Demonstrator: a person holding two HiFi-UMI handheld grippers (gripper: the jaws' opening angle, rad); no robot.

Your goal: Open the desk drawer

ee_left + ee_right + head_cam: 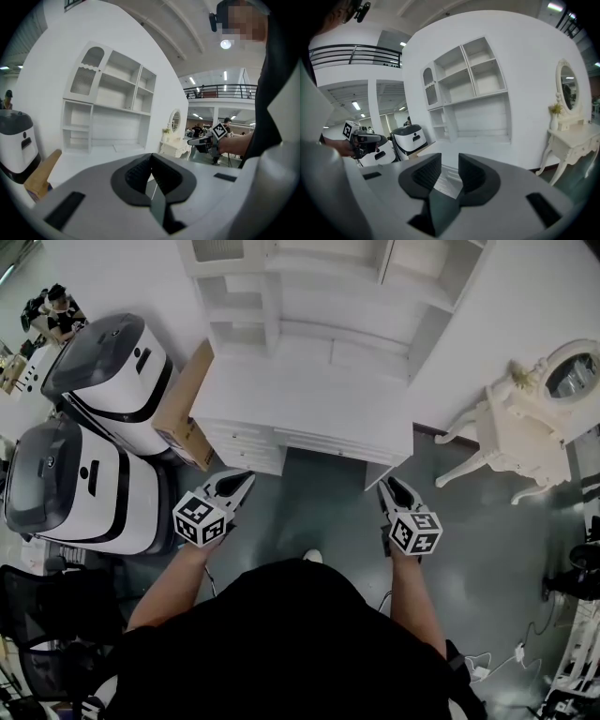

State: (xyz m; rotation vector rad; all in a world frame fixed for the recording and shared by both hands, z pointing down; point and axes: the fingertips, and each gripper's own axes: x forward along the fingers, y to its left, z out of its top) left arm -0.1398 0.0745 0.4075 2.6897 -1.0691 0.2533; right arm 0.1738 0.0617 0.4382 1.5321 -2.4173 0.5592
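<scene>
A: Either set of jaws on the desk drawer [246, 442]?
B: No. It sits closed, ahead of both, apart from them. The left gripper [241, 483] has its jaws pressed together on nothing. The right gripper [388, 487] has its jaws spread.

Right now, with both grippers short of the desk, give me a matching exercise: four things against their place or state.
1 left gripper
2 right gripper
3 cardboard box
4 vanity table

A jaws apart, empty
B right of the desk in head view
C jaws together
D between desk and white machine

Pairs: 1-C, 2-A, 3-D, 4-B
</scene>
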